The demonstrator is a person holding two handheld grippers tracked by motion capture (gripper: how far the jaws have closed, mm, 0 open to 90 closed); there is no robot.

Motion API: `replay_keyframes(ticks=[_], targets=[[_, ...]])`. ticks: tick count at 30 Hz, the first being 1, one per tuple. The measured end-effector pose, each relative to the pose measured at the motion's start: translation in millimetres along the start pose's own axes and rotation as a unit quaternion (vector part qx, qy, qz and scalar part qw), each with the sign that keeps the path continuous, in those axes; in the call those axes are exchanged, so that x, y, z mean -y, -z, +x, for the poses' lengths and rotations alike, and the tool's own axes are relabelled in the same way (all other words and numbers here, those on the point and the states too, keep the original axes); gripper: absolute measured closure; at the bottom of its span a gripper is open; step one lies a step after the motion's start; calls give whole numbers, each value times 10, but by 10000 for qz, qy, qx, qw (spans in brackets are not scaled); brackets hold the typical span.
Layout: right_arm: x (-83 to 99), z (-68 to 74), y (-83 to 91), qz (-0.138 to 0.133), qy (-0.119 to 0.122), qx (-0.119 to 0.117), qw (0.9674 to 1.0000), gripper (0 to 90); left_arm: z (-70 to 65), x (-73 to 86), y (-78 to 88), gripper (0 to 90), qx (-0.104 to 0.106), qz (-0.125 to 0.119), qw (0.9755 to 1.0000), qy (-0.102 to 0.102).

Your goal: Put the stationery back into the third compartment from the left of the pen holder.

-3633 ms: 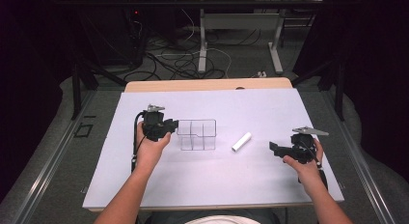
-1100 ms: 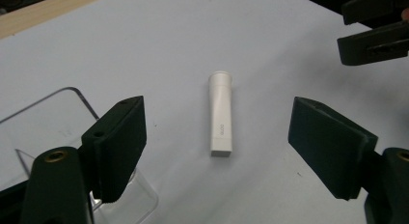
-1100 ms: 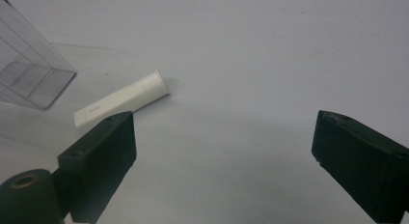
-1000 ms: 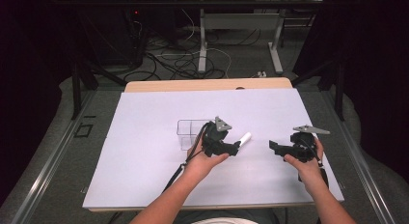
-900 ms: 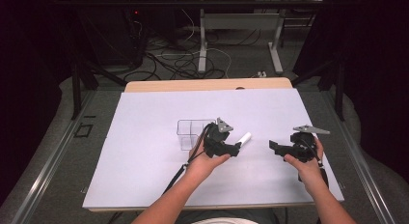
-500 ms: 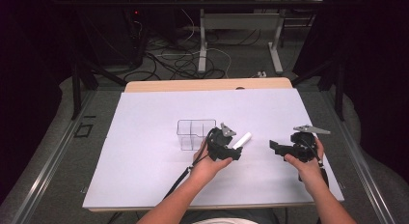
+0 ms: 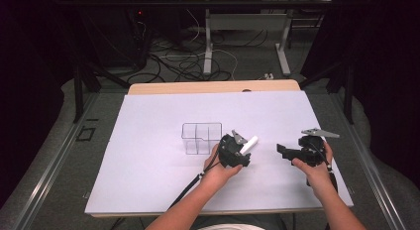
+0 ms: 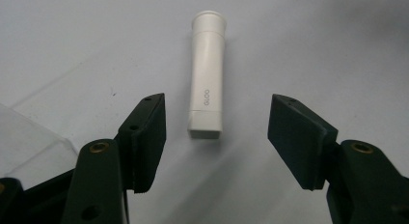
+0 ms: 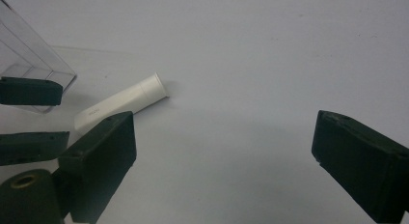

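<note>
A white tube (image 7: 249, 143) lies on the white table sheet (image 7: 148, 180), to the right of a clear divided box (image 7: 200, 137). My left gripper (image 7: 241, 151) is down over the tube's near end. In the left gripper view the tube (image 8: 207, 101) lies lengthwise in the middle, its square end between the two pads (image 8: 147, 137), with a gap on each side. That gripper (image 8: 219, 122) is open; its jaws have just been closing. My right gripper (image 7: 283, 150) rests open farther right, with nothing between its jaws. The right gripper view shows this gripper (image 9: 226, 132) looking at the tube (image 9: 123, 103).
The clear box (image 9: 29, 60) stands just beyond the left gripper's jaws in the right gripper view. Bare sheet stretches left of the box and along the front. The table's wooden back edge (image 7: 213, 86) lies behind; cables lie on the floor beyond.
The left hand has crossed from the box's left side to the tube and sunk onto it, jaws narrowing around it. The right hand has kept still.
</note>
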State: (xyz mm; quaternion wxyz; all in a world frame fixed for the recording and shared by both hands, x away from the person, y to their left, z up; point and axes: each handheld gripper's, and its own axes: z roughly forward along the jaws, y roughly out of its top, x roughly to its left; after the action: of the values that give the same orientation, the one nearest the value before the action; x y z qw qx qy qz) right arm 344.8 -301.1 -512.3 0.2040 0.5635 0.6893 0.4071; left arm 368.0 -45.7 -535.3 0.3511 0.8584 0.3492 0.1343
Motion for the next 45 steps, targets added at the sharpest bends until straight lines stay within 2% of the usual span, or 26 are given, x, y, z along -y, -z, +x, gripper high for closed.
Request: replay_keyframes(ticks=[6, 13, 17, 23, 24, 30, 33, 45], targets=[[-1, 3, -1, 27, -1, -10, 10000, 79, -63, 6, -80, 420, -97, 61, 9999, -29], [-1, 15, -4, 22, -30, -7, 10000, 79, -91, 20, -168, 464, -197, 162, 9996, 152], [-2, 16, -4, 24, -18, -27, 10000, 79, -99, 19, -190, 495, -264, 210, 9993, 183], [-3, 16, -4, 22, -15, -34, 10000, 79, -78, 20, -219, 575, -359, 258, 9985, 314], [-3, 16, -4, 23, -13, -35, 10000, 79, -72, 20, -220, 589, -359, 319, 9984, 295], [-3, 16, -6, 21, 15, -49, 10000, 79, -65, 17, -219, 632, -348, 333, 9983, 332], [-2, 16, -8, 30, 19, -51, 10000, 79, -62, 17, -218, 689, -349, 333, 9982, 343], [-1, 18, -10, 42, 41, -67, 10000, 79, -58, 14, -218, 709, -326, 326, 9984, 340]])
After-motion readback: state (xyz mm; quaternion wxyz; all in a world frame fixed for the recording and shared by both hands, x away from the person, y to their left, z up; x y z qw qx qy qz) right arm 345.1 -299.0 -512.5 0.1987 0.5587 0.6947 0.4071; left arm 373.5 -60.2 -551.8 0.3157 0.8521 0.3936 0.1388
